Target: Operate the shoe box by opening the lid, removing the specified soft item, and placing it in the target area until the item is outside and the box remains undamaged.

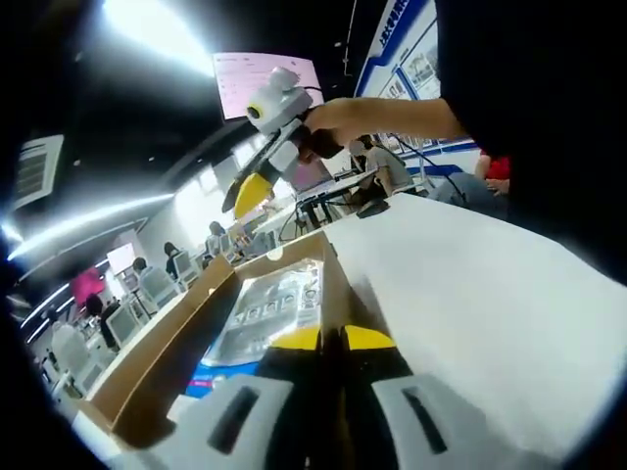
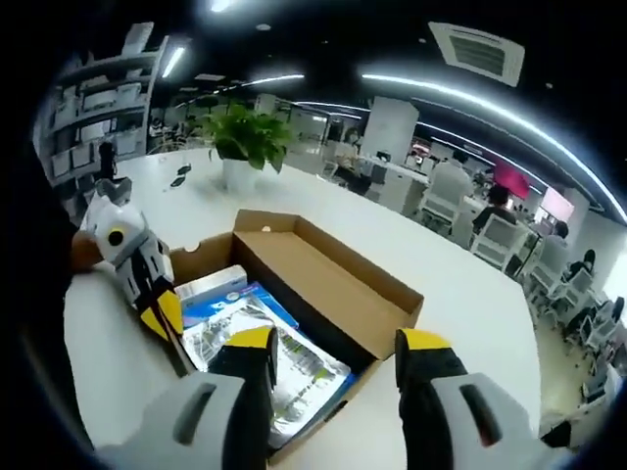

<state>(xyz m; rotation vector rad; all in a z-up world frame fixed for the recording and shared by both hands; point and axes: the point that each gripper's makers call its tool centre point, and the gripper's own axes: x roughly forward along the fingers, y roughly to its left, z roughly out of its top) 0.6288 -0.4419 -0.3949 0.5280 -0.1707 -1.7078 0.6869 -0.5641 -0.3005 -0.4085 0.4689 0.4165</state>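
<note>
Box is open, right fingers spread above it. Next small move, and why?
Probably lower the right gripper onto the silver packet and close. The lid is already open, the packet lies exposed below the spread fingers, and the left gripper sits at the box edge.

Each hand-held gripper has a pale grey, blocky body with a dark slot in each jaw arm, black inner faces, and yellow tips on both jaws. The left hand-held gripper (image 1: 343,338) and the right hand-held gripper (image 2: 338,351) look alike. The person (image 1: 529,88) wears a dark top with a short sleeve.
</note>
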